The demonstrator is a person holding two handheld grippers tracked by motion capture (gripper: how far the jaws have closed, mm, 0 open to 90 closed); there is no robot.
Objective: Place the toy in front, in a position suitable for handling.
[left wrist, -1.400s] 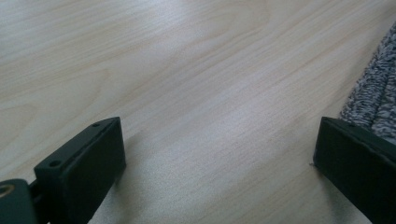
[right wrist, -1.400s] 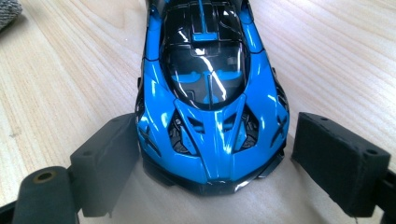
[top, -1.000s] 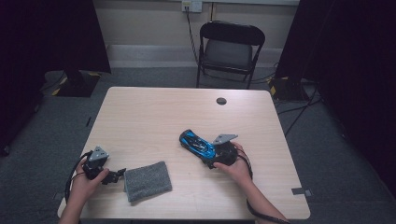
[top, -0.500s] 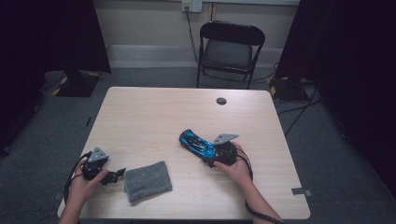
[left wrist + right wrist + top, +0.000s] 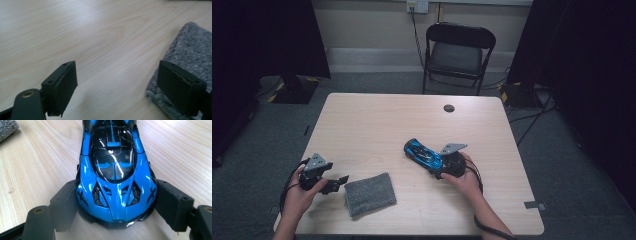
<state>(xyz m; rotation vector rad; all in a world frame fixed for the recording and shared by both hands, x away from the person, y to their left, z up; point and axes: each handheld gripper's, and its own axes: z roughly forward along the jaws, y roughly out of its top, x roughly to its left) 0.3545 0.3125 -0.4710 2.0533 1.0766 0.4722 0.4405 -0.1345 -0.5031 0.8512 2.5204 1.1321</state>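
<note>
- The far half of the table [image 5: 377, 120] is bare wood; only a small dark disc [image 5: 449, 108] lies there, near the far edge, and a hand can pass on both sides of it.
- The grey cloth [image 5: 369, 194] lies flat near the front edge, just beside the left gripper [image 5: 337, 183]; it is low, so a hand could pass above it.
- The blue toy car [image 5: 423, 153] stands right of the middle, between the jaws of the right gripper [image 5: 438, 169].
- Between cloth and car there is an open strip of wood.
- Behind the table stands a folding chair [image 5: 458, 54], well apart from it.
</note>
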